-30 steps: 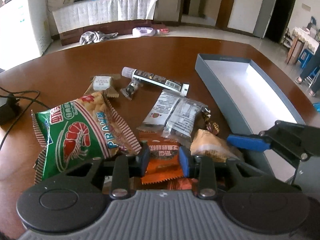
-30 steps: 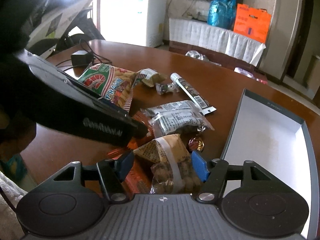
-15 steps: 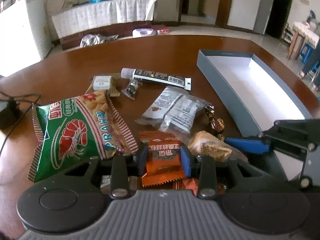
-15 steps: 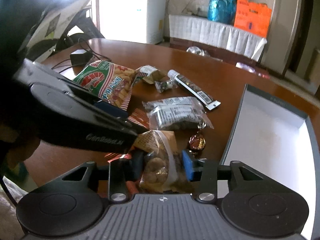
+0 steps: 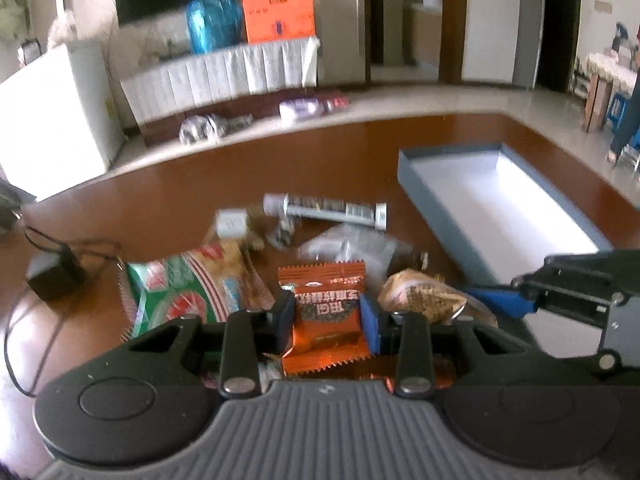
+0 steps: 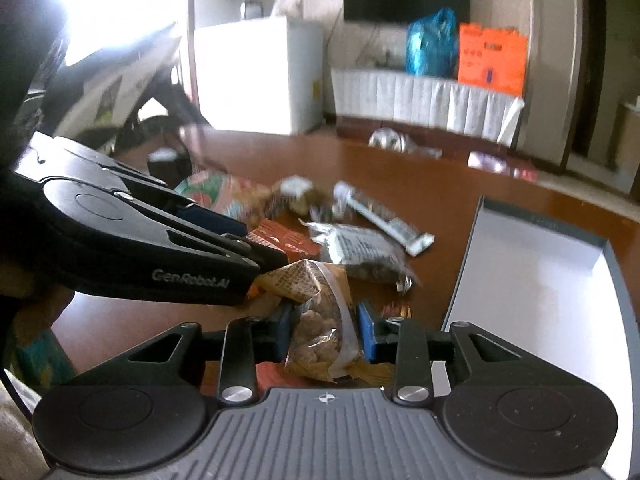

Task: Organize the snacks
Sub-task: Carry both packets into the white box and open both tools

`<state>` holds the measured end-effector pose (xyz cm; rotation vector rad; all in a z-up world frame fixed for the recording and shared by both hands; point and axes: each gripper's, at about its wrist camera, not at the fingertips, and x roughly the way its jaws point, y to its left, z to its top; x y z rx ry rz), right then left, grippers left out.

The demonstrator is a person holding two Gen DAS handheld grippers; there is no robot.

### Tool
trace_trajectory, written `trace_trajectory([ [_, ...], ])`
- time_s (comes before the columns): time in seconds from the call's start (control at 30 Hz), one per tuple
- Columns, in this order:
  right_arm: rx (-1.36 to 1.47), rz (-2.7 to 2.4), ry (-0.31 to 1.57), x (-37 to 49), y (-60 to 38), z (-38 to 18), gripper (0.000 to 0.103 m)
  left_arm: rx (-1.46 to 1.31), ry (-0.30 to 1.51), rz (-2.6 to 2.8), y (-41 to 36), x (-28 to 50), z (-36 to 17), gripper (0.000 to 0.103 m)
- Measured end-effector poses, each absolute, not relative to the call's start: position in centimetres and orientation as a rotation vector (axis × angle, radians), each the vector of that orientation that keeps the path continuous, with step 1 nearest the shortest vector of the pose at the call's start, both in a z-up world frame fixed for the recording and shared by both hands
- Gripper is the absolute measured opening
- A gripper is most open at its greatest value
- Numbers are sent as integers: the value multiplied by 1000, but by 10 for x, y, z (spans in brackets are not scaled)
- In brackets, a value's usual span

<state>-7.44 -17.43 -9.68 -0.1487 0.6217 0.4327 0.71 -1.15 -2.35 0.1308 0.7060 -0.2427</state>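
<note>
My left gripper (image 5: 327, 316) is shut on an orange snack packet (image 5: 322, 280) and holds it a little above the pile on the brown table. The jaws of my right gripper (image 6: 325, 328) are closing, and their blue pads press on a brown, partly clear packet of nuts (image 6: 316, 280). The two grippers are side by side; in the left wrist view the brown packet (image 5: 420, 296) sits just right of the orange one. An open grey box (image 5: 436, 216) with a white inside lies to the right, its near wall (image 6: 466, 256) beside my right gripper.
A green and red prawn cracker bag (image 5: 188, 288), a long white tube (image 5: 324, 208), clear silver packets (image 5: 360, 248) and small wrapped sweets lie behind the grippers. A black charger (image 5: 52, 276) with its cable sits at the left. A white fridge and a covered bench stand beyond the table.
The right gripper's jaws closed from wide apart onto the brown packet. Both grippers rose and tipped upward, lifting their packets off the pile. The left kept its grip on the orange packet.
</note>
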Motion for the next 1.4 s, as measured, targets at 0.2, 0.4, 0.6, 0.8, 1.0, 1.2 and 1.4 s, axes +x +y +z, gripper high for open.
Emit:
trace_trajectory([
  [0.2, -75, 401, 535, -86, -196, -71, 35, 64, 537, -284, -14, -10, 6, 33],
  [0.4, -72, 308, 506, -97, -234, -53, 35, 15, 505, -376, -37, -12, 11, 33],
  [0.6, -72, 180, 567, -96, -274, -61, 35, -6, 489, -457, -78, -8, 5, 33],
  [0.8, -39, 67, 595, -76, -299, -73, 35, 52, 454, -462, -136, 5, -11, 33],
  [1.0, -23, 1, 595, -39, -312, -85, 35, 3, 482, -413, -161, 46, -29, 33],
  [1.2, 35, -17, 594, -6, -323, -92, 35, -19, 494, -366, -168, 74, -40, 33],
  [1.4, 76, -19, 596, 21, -330, -96, 35, 11, 531, -362, -181, 91, -56, 33],
])
